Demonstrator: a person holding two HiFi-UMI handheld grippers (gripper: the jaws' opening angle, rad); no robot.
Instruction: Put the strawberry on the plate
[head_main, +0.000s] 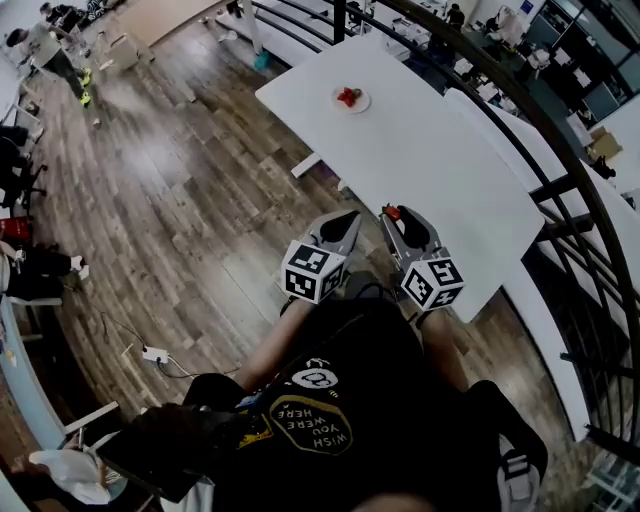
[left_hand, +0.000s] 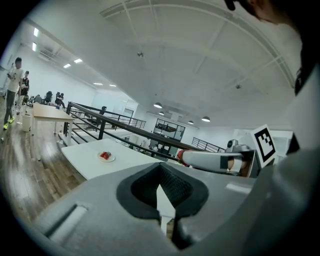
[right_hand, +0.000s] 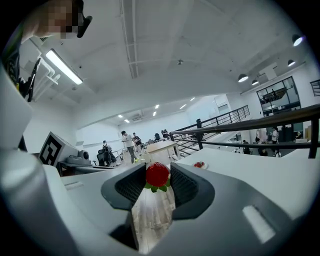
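My right gripper (head_main: 392, 213) is shut on a red strawberry (right_hand: 157, 175) with green leaves, which sits between the fingertips; in the head view it shows as a red dot (head_main: 392, 212). The gripper hangs over the wooden floor, just off the near edge of the white table (head_main: 440, 170). A small white plate (head_main: 351, 99) stands near the table's far end and holds red fruit; it also shows in both gripper views (left_hand: 106, 157) (right_hand: 200, 164). My left gripper (head_main: 347, 217) is beside the right one, jaws together with nothing in them.
A black railing (head_main: 560, 150) runs along the table's right side, with more white tables (head_main: 600, 240) beyond it. Wooden floor (head_main: 180, 200) spreads to the left, with a power strip and cable (head_main: 154, 354). People stand far off at the upper left (head_main: 50, 50).
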